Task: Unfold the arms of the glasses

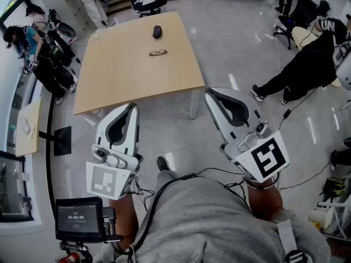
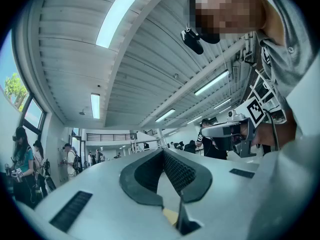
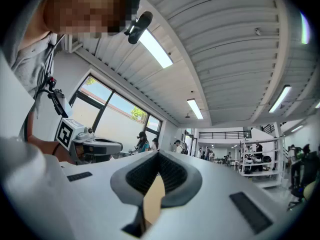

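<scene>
A pair of dark-rimmed glasses [image 1: 158, 52] lies on the far half of the light wooden table [image 1: 120, 75], arms folded as far as I can tell at this distance. Both grippers are held up in front of the person, well short of the table and apart from the glasses. My left gripper [image 1: 132, 106] is shut with nothing in it; in its own view the fingertips [image 2: 162, 152] meet. My right gripper [image 1: 210, 91] is shut and empty too, its pads closed together [image 3: 159, 155]. Both gripper views look upward at the ceiling, and neither shows the glasses.
A small dark object [image 1: 157, 32] sits on the table beyond the glasses. Office chairs [image 1: 148, 3] stand behind the table, people stand at the left [image 1: 24, 40] and a person sits at the right [image 1: 307, 64]. A small screen [image 1: 79, 218] hangs at the lower left.
</scene>
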### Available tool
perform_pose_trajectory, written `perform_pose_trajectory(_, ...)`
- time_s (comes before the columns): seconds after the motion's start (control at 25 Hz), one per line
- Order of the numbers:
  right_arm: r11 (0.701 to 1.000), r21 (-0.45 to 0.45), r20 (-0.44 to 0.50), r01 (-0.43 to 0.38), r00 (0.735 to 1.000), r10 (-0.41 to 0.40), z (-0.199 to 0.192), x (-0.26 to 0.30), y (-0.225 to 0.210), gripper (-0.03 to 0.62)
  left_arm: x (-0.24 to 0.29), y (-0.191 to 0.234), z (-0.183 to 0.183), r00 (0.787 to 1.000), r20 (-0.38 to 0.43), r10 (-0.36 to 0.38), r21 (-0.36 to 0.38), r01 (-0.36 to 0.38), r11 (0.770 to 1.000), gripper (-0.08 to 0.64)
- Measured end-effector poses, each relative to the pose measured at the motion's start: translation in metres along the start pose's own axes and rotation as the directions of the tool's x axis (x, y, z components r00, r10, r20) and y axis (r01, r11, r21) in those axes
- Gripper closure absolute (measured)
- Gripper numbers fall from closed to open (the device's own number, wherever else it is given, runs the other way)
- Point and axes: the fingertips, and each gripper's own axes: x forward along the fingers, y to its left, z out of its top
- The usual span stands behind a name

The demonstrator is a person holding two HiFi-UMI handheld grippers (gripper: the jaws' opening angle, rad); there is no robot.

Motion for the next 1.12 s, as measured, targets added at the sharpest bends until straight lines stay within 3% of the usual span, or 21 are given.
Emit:
perform_pose_trajectory(0.52, 1.000, 0.011, -0.004, -0.007, 1.000, 0.007, -0.007, 0.004, -0.004, 0.584, -0.002, 0.007, 0.000, 1.000, -0.003, 0.021, 0.007, -0.021, 1.000, 0.554)
perform_pose_trajectory(1.12, 1.000, 0.023, -0.028, 0.012, 1.000, -0.011, -0.021, 0.006, -0.014, 0.585, 0.015, 0.006, -0.013, 1.000, -0.012, -0.010, -0.007, 0.010, 1.000, 0.555)
